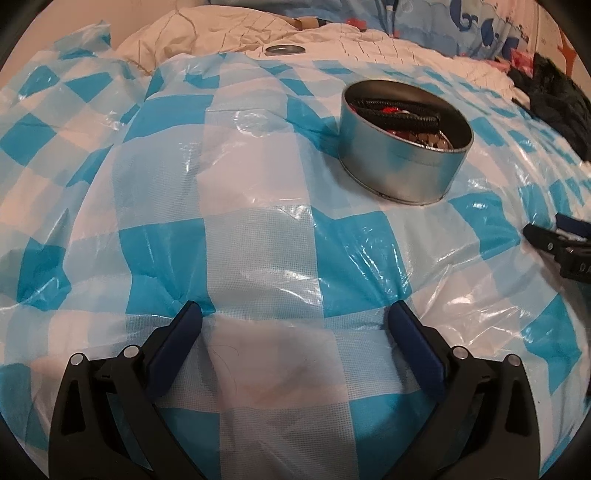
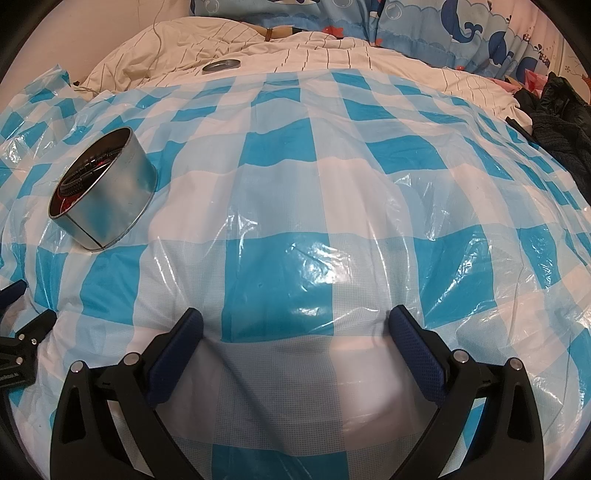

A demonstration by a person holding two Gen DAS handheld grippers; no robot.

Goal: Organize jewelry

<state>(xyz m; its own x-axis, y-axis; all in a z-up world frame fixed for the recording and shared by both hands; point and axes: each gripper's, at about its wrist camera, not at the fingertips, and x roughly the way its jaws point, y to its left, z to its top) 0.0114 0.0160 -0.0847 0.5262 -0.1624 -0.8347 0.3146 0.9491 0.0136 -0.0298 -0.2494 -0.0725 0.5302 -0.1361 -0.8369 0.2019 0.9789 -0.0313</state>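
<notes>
Bed covered by blue-and-white checked plastic sheet [image 2: 295, 206], crinkly, glossy, laid over rumpled striped white bedding [image 2: 332, 55]. Whale-print fabric [image 2: 461, 29] along the far edge, dark clothing [image 2: 561, 125] at the far right edge.

Round metal tin [image 1: 402, 155] sits open on the sheet, toward the left half of the bed, ahead-right of the left claw, ahead-left of the right claw. Sits slightly tilted on the soft surface. Inside: jewelry [image 1: 406, 118], a black corded loop, red bits, pale beads, tangled. Tin's lid [image 2: 221, 65] lies well apart on the bedding near the far edge.

Left claw [image 1: 295, 314] spread wide, empty, low over the sheet. Right claw [image 2: 295, 317] spread wide, empty too.

Handling guess: tin is light, stiff, smooth-walled, likely slides on slick plastic and tips on the soft bed; pinch across the rim wall. Cord is soft, easy to pinch mid-strand; beads small, slippery, may snag together.
</notes>
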